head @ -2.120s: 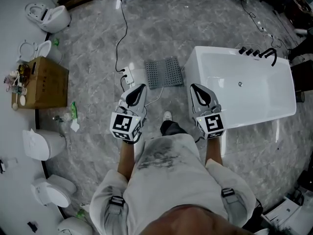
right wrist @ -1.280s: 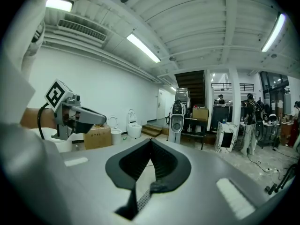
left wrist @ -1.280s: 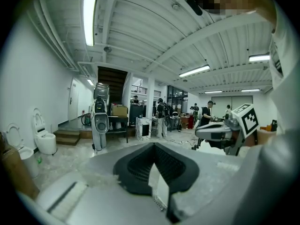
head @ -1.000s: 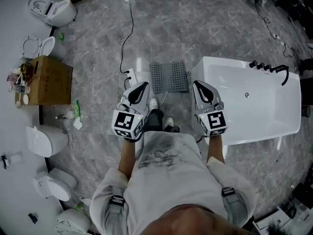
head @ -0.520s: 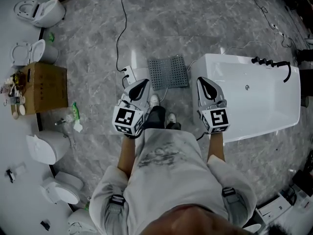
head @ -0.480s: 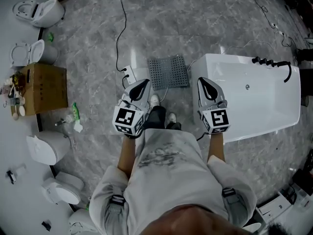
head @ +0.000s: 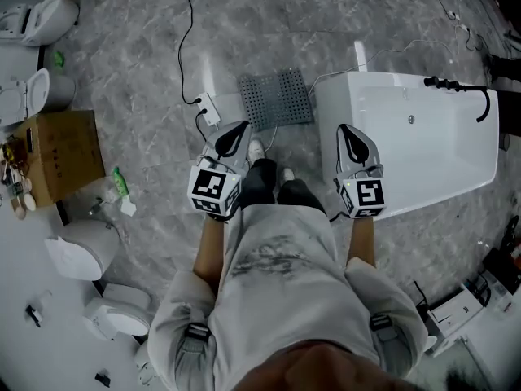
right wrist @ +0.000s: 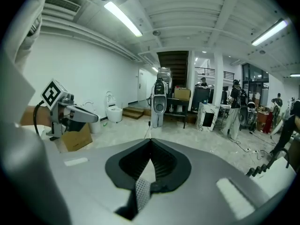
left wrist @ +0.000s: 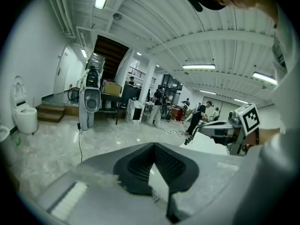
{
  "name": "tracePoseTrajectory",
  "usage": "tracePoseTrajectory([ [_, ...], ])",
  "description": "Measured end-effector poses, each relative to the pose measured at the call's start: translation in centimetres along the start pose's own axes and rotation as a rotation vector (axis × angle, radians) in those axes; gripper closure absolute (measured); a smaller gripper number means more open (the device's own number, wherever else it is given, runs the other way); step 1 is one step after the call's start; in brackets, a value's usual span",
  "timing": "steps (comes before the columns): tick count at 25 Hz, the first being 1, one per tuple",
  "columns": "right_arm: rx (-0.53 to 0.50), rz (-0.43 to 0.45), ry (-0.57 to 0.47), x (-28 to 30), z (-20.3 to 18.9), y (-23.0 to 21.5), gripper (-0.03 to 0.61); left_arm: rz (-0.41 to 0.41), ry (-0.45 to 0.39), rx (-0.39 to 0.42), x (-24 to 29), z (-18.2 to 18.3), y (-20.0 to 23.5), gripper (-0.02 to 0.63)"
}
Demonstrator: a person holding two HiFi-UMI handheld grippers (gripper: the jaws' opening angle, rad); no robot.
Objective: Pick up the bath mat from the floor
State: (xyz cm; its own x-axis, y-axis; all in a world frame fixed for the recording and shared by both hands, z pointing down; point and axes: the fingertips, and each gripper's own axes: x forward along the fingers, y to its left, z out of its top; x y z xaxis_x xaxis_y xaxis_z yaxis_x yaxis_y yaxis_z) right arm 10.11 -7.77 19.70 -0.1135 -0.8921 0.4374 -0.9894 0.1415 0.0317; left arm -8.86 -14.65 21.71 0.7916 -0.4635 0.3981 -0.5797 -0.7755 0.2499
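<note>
Grey marbled floor (head: 326,31) fills the head view. The mat (head: 275,98), grey and perforated, lies flat on it just ahead of the person's shoes (head: 256,148). Its right edge is just beside the near-left corner of the white tub (head: 407,165), and a plug strip (head: 208,111) sits close to its left.

The left gripper (head: 240,129) and right gripper (head: 348,131) hang above the floor short of the mat, apart from it. Each is closed, tips meeting with nothing clamped.

Beyond the mat the floor lies open, crossed only by a black cable (head: 189,23) running to the strip. The tub walls off the right. A box (head: 61,153) and toilets (head: 77,251) line the floor's left edge.
</note>
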Motion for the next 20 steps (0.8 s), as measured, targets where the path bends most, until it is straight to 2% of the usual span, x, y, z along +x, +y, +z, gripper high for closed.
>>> tracePoseTrajectory([
  [10,-0.001,-0.028,0.078,3.6,-4.9,-0.9,0.577,-0.007,0.064,-0.064,4.2,-5.2,2.1,0.611],
  [20,0.012,0.017,0.141,6.4,-11.1,-2.6,0.577,0.020,0.106,-0.089,8.6,-11.2,2.2,0.611],
])
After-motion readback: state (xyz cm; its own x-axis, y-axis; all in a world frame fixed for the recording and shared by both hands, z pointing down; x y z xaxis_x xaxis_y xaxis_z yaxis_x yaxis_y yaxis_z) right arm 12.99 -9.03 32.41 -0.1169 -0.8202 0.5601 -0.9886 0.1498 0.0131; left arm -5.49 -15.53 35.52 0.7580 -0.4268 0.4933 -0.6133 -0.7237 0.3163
